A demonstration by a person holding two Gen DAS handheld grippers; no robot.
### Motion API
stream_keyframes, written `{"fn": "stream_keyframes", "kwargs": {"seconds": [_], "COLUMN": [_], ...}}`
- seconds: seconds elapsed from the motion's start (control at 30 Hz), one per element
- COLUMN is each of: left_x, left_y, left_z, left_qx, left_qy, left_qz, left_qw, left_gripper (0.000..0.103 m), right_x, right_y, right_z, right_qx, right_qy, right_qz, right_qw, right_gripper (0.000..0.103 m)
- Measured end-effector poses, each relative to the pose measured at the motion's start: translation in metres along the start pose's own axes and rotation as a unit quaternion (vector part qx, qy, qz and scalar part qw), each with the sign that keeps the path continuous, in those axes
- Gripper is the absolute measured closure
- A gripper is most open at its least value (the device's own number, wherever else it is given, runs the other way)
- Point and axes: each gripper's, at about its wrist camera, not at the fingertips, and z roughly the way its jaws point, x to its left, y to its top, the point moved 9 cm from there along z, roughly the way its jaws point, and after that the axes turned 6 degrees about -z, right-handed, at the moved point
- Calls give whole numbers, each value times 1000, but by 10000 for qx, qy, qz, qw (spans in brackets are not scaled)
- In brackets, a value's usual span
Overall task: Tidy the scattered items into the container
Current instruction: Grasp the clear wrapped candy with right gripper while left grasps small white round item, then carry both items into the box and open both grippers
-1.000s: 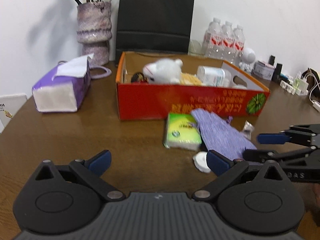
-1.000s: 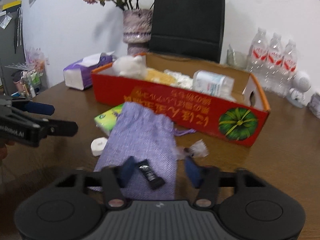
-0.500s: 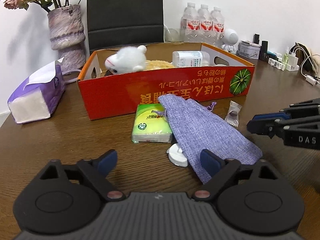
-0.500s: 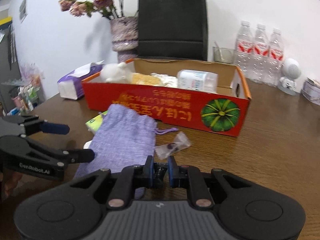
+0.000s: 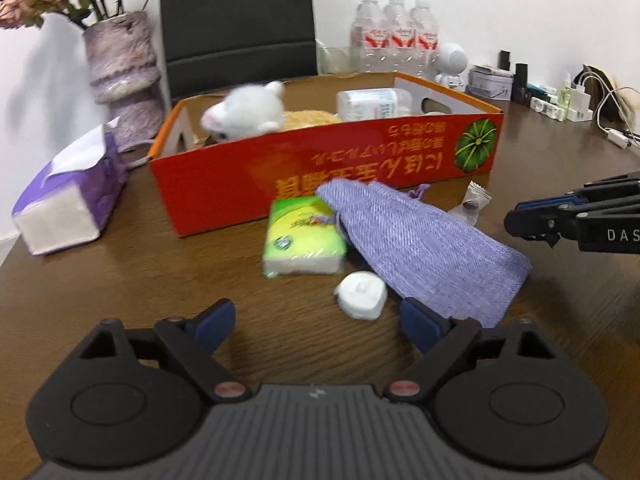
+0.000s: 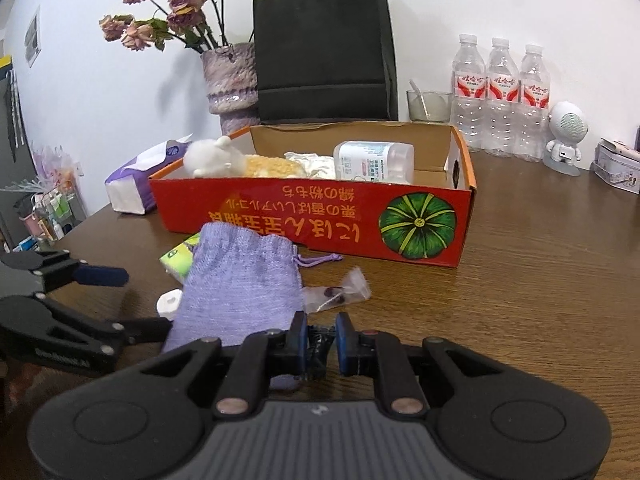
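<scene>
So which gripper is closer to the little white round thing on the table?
Left. The left gripper sits right before the white round piece, jaws closing. The right gripper is beyond the purple pouch.

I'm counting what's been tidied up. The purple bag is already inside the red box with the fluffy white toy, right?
Not quite. The purple bag lies on the table in front of the red box, as the right wrist view shows. The fluffy white toy is inside.

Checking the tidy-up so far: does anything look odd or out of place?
The red cardboard box sits with its printed text upside down. A purple drawstring pouch still lies outside, overlapping a green tissue pack.
</scene>
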Motion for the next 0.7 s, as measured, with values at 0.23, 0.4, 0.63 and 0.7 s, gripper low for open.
{"fn": "stream_keyframes", "kwargs": {"seconds": [0.23,0.4,0.63,0.7], "left_x": [-15,-16,-3,1], "left_y": [7,3,8,16], "left_z": [4,-4,-25,-34], "left_qx": [-105,-160,-437,-597], "left_qy": [-244,-236,-170,-171], "left_qz": [51,54,-267,-323], "left_qw": [9996,9996,9985,9975], "left_gripper": [73,75,75,75], "right_x": [-5,-2,-1,-1], "right_y": [0,0,4,8], "right_z": [-2,-5,-8,-12], "right_qx": [-24,-76,-164,-226], "right_qy": [10,34,14,10], "right_qz": [119,96,83,77], "right_qw": [9999,9999,9998,9997], "right_gripper": [89,89,89,89]}}
